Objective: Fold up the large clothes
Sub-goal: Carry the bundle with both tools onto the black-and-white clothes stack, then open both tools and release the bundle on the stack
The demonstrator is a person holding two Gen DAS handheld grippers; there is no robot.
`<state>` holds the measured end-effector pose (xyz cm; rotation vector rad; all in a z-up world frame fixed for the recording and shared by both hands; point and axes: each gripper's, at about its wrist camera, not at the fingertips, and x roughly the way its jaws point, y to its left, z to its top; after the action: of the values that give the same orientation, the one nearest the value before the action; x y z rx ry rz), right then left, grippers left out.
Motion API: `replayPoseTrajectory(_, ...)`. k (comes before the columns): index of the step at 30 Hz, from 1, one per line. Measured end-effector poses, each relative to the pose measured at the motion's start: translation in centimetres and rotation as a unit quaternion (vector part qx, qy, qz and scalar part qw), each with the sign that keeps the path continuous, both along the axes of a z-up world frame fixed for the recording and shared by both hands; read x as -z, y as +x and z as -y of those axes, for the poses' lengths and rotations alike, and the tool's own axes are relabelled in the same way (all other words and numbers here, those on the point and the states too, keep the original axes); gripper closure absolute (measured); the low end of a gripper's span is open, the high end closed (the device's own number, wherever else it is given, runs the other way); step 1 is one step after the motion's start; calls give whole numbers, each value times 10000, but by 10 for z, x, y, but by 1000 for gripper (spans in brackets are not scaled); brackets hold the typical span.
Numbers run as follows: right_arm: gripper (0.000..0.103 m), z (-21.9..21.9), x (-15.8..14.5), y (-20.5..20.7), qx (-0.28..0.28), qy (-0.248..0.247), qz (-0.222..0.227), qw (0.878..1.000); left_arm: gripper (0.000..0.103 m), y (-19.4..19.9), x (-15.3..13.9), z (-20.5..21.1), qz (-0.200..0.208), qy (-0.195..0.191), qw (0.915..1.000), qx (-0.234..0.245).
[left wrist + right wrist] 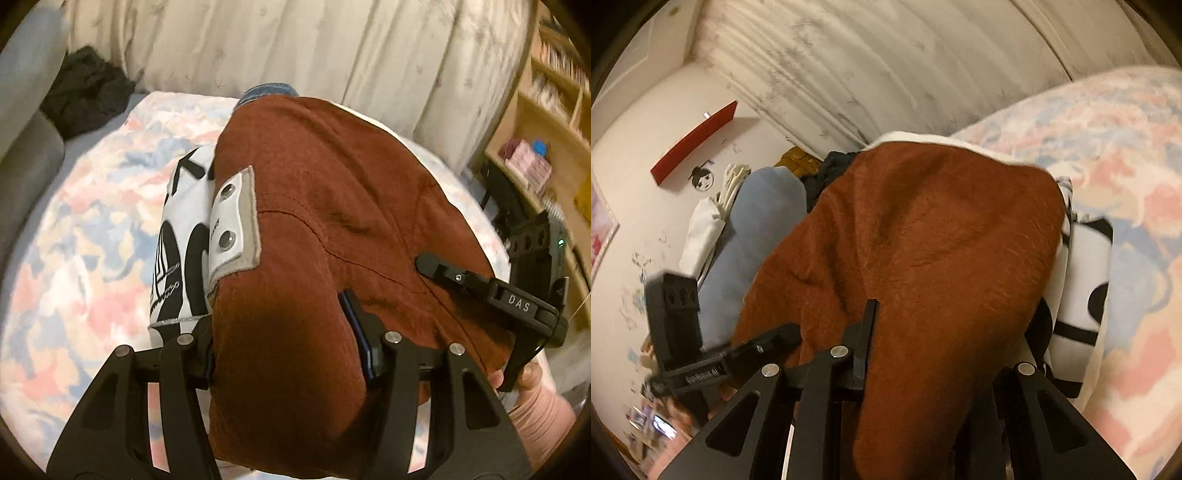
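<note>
A rust-brown jacket (pixel 332 221) with a white and black printed panel (pixel 184 236) and a snap tab (pixel 232 221) hangs over the bed. My left gripper (pixel 284 332) is shut on a thick bunch of the jacket's brown fabric, which fills the space between its fingers. My right gripper (pixel 945 339) is shut on the same jacket (pixel 923 240) at another place; fabric drapes over its fingers and hides the tips. In the left wrist view the right gripper (pixel 480 288) shows at the jacket's right edge. In the right wrist view the left gripper (pixel 731 358) shows at the lower left.
A bed with a pink, blue and white patterned cover (pixel 81 229) lies under the jacket. Pale curtains (pixel 295 48) hang behind. Dark clothes (pixel 85 92) lie at the bed's far left. A wooden shelf (pixel 546 110) stands at the right. A blue pillow (pixel 757 229) lies by the wall.
</note>
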<state>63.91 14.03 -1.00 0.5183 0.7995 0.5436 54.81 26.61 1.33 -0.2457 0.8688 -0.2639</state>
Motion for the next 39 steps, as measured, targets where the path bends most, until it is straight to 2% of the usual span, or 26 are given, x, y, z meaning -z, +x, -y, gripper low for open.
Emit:
replayPoseTrajectory(2, 82, 10, 16, -1, 38, 211, -144, 9997, 41, 4, 9, 1, 3, -274, 9995, -131)
replayPoseTrajectory(4, 75, 17, 29, 3, 7, 136, -194, 9997, 33, 0, 14, -1, 20, -318, 9991, -267)
replayPoseTrajectory(5, 71, 15, 31, 5, 2, 18, -189, 9998, 26, -8, 14, -5, 48, -243, 9992, -324)
replayPoseTrajectory(7, 51, 21, 30, 6, 56, -306, -212, 9993, 22, -10, 10, -3, 97, -50, 9989, -453)
replayPoseTrajectory(11, 42, 26, 10, 8, 209, -599, -326, 9975, 22, -16, -3, -7, 220, 397, 9970, -629)
replayPoseTrajectory(13, 41, 34, 1, 3, 326, -720, -266, 9965, 22, -25, -19, -8, 359, 590, 9950, -722)
replayPoseTrajectory(17, 41, 38, -29, -5, 751, -1163, 152, 9903, 27, -44, -55, -12, 580, 641, 9932, -786)
replayPoseTrajectory(18, 41, 36, -36, -7, 804, -1238, 316, 9885, 31, -47, -59, -8, 634, 664, 9930, -743)
replayPoseTrajectory(19, 41, 36, -43, -10, 874, -1361, 494, 9856, 43, -49, -61, -4, 638, 704, 9930, -703)
replayPoseTrajectory(20, 41, 33, -46, -11, 862, -1411, 594, 9844, 51, -47, -64, 1, 610, 731, 9934, -639)
replayPoseTrajectory(21, 41, 28, -49, -12, 818, -1447, 655, 9839, 53, -43, -64, 10, 554, 743, 9941, -568)
replayPoseTrajectory(23, 41, 16, -42, -6, 642, -1461, 637, 9851, 55, -32, -63, 19, 514, 800, 9940, -535)
replayPoseTrajectory(26, 41, -15, -25, 20, 643, -1688, 378, 9828, 56, -14, -50, 36, 361, 932, 9931, -609)
replayPoseTrajectory(30, 43, -29, 16, 55, 842, -2188, -58, 9721, 59, 3, -33, 56, 286, 1469, 9862, -710)
replayPoseTrajectory(34, 43, -35, 54, 90, 822, -2341, -121, 9686, 60, 26, -17, 56, 134, 1596, 9838, -811)
replayPoseTrajectory(39, 43, -37, 74, 109, 794, -2472, -125, 9656, 60, 37, -8, 63, 201, 1729, 9806, -896)
